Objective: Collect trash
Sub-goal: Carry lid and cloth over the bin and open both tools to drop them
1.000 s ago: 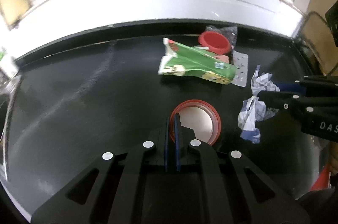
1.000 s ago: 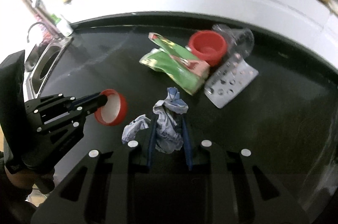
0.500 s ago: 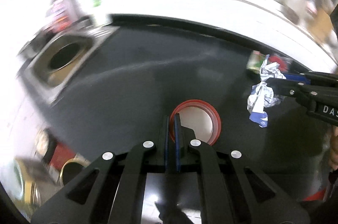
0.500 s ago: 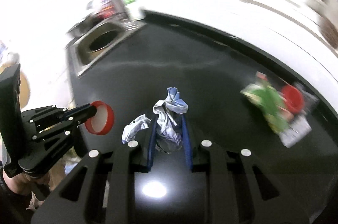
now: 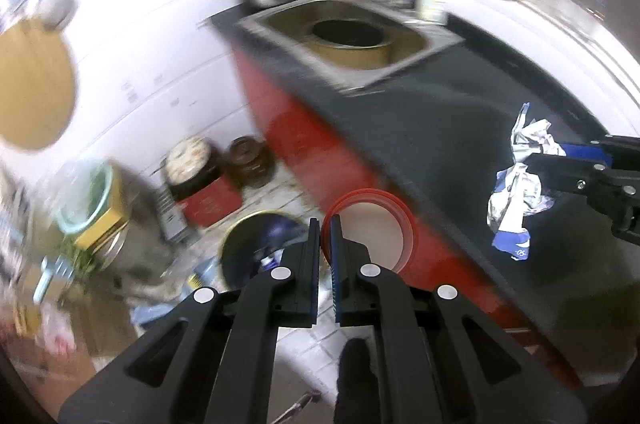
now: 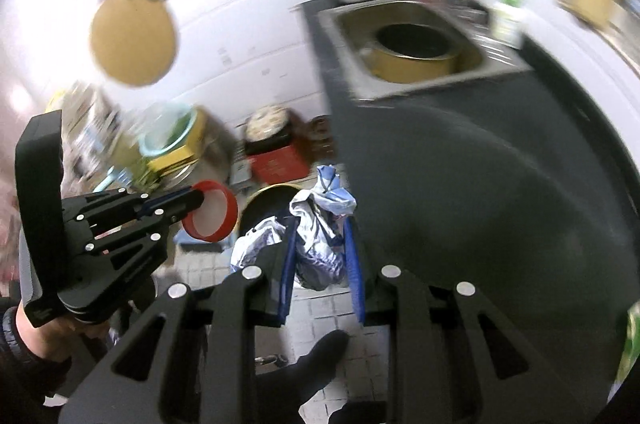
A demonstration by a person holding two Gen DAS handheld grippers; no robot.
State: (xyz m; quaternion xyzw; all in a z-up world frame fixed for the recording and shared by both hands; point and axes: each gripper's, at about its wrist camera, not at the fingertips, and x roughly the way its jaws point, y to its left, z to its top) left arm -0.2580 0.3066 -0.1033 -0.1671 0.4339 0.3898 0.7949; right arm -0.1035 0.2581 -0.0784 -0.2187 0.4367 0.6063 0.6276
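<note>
- Left wrist view is showing the left gripper clenching the rim of a red lid, which is hanging past the edge of the black counter, above the floor.
- Right wrist view is showing the right gripper grasping a crumpled wrapper between its blue pads, also off the counter edge.
- Being pinched only at its thin rim, the lid is looking light and stiff; it could be pivoting in the grip.
- The wrapper is looking soft, light and springy, so its loose tail is dangling outside the pads and may be snagging.
- A round dark bin is standing on the floor just beneath both loads, probably the drop point.
- Pots, a red box and a green bowl are crowding the floor beside it, and the sink is sitting further along the counter.
</note>
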